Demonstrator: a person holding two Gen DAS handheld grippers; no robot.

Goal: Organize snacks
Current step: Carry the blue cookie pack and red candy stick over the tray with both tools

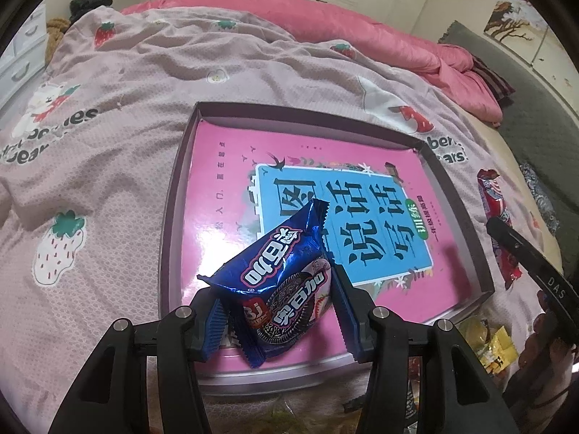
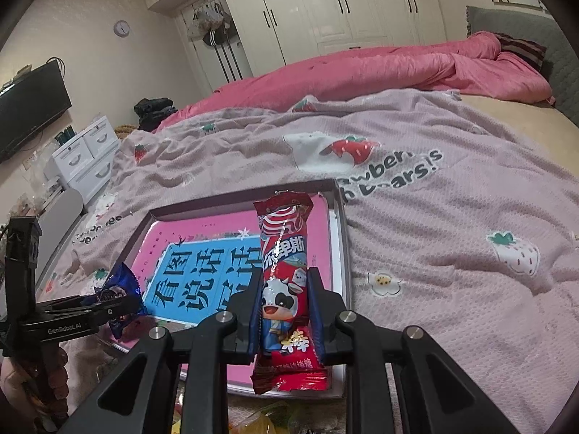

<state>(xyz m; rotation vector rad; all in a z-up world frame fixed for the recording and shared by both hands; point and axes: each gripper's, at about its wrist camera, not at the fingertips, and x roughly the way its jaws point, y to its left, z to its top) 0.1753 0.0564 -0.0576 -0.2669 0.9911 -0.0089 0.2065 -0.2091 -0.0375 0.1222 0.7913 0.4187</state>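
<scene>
My left gripper (image 1: 277,278) is shut on a blue cookie packet (image 1: 278,271), held just above the near end of a shallow box (image 1: 170,195) whose pink floor shows a blue panel with large characters. My right gripper (image 2: 286,289) is shut on a long red snack bar wrapper (image 2: 284,278) with a cartoon cow, upright over the box's (image 2: 340,217) near right corner. In the left wrist view the red wrapper (image 1: 494,202) and the right gripper's black finger (image 1: 521,249) show at the right edge. In the right wrist view the left gripper (image 2: 105,303) with the blue packet (image 2: 121,285) is at lower left.
The box lies on a pink strawberry-print blanket (image 1: 108,137) on a bed. Yellow snack packets (image 1: 495,343) lie near the box's front right corner. A rumpled pink duvet (image 2: 362,68) runs along the far side. White drawers (image 2: 87,159) stand beside the bed at left.
</scene>
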